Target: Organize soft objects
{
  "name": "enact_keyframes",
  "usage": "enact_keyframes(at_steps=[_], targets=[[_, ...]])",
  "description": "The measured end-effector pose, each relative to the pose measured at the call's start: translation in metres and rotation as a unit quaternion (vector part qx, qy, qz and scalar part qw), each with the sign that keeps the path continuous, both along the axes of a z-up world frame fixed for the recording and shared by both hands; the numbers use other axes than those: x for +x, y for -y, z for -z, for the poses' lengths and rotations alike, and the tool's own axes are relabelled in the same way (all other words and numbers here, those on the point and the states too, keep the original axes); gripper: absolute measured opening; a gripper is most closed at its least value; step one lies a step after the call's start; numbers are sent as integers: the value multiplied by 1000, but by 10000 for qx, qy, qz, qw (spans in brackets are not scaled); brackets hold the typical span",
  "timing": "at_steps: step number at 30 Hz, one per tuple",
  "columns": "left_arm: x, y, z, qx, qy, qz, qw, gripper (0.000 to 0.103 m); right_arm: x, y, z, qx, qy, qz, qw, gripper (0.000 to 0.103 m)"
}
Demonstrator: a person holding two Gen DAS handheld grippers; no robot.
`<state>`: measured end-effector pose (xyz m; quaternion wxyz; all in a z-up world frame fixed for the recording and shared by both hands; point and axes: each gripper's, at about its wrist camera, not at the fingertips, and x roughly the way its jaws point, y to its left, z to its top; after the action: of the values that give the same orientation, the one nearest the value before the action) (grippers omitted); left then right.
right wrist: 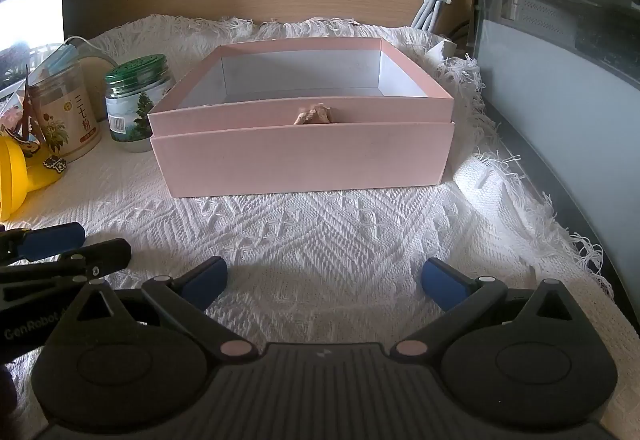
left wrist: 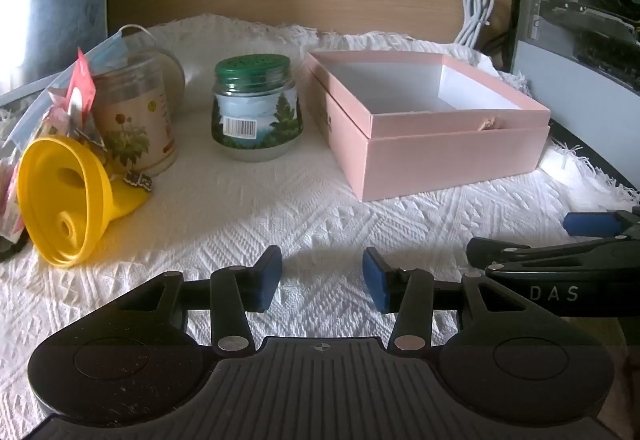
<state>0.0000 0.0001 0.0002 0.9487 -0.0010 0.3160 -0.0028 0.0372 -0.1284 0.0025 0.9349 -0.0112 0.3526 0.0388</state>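
Observation:
An open pink box with a white inside stands on the white woven cloth, empty as far as I see; it fills the middle of the right wrist view. A blue face mask lies over a clear jar at the left, beside red-and-white packets. My left gripper is open and empty, low over the cloth in front of the box. My right gripper is open wide and empty, facing the box's front wall; its fingers show at the left view's right edge.
A green-lidded glass jar stands left of the box. A yellow funnel-shaped object lies on its side at the far left. A coiled white cable hangs on the wooden back wall. A computer case stands at the right.

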Motion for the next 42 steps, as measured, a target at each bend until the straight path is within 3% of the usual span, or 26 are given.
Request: enact_keyframes(at_steps=[42], targets=[[0, 0, 0, 8, 0, -1, 10000, 50, 1, 0, 0, 17, 14, -43, 10000, 103]])
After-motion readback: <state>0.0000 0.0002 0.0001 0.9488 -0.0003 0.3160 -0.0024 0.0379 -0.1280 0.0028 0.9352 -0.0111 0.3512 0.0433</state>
